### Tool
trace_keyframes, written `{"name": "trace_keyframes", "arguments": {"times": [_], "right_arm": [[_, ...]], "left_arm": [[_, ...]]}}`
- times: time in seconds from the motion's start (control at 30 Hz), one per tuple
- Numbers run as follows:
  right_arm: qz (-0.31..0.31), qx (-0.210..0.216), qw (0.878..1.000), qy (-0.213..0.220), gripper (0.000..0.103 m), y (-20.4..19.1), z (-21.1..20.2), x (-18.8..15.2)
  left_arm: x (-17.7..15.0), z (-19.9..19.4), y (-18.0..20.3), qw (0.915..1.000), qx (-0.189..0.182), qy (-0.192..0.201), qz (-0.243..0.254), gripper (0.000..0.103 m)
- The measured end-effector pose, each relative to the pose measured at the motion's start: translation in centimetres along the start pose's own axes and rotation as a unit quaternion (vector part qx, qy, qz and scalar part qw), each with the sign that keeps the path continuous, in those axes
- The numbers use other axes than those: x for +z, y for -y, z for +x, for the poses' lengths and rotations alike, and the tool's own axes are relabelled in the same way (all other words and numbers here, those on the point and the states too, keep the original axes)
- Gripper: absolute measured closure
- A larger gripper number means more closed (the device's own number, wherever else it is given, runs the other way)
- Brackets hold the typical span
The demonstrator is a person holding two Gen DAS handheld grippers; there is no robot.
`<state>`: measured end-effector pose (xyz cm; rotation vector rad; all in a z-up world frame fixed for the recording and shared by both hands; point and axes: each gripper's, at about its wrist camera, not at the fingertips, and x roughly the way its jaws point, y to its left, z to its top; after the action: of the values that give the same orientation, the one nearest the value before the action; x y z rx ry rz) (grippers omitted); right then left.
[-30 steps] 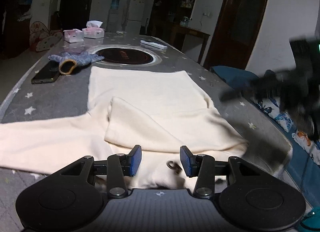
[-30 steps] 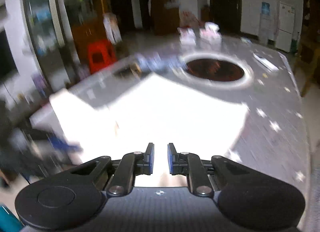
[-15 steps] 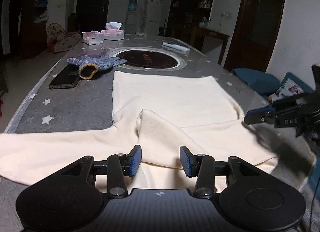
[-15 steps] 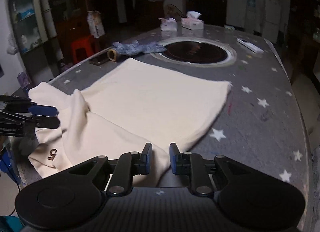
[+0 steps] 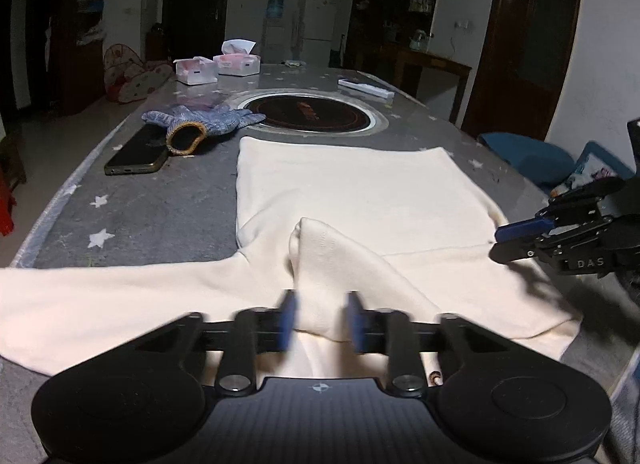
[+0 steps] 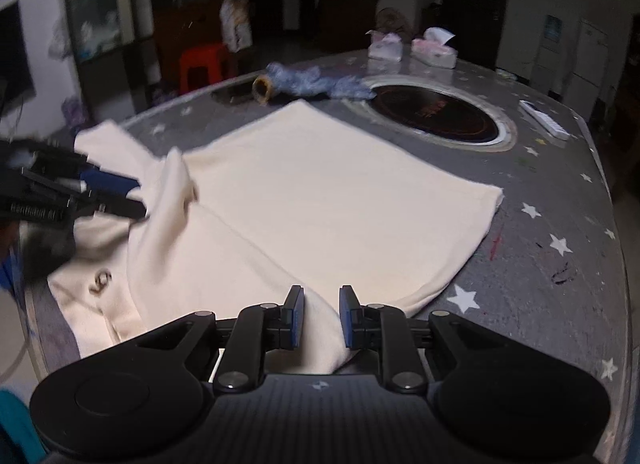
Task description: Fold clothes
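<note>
Already both grippers were working the near edge of the table [image 5: 168,207]. The left gripper [image 5: 320,322] showed blurred jaws that had just been closing on a raised ridge of the cream garment [image 5: 352,191]; cloth sat between the pads, though whether they pressed it yet I could not tell. The right gripper [image 6: 320,316] had its jaws narrowed around a fold at the garment's near right corner, seemingly pinching it. Outward from there, the body of the garment lay flat toward the round hotplate [image 5: 316,116], one sleeve stretched along the near edge to the left, and the other side lay turned in over the body. Judging by this, folding had barely started: a first fold perhaps done, the long sleeve and the lengthwise folds left.
</note>
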<state>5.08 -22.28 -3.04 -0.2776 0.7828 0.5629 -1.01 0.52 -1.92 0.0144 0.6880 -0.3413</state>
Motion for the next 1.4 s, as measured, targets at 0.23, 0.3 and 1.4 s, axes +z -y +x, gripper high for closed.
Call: {"name": "trace_keyframes", "arguments": {"times": [0.23, 0.3, 1.4], "right_arm": [[-0.017, 0.013, 1.0, -0.008, 0.085, 0.2, -0.1, -0.1], [-0.028, 0.015, 0.999, -0.012, 0.085, 0.2, -0.3, 0.0], [-0.089, 0.037, 0.995, -0.026, 0.08, -4.2, -5.5, -4.0]], "left_arm": [[0.5, -2.0, 0.0, 0.9996, -0.01, 0.023, -0.007, 0.101], [0.6, -2.6, 0.0, 0.9994, -0.01, 0.03, -0.011, 0.101], [0.3, -0.9, 2.2, 0.9987, -0.027, -0.014, 0.041, 0.097]]}}
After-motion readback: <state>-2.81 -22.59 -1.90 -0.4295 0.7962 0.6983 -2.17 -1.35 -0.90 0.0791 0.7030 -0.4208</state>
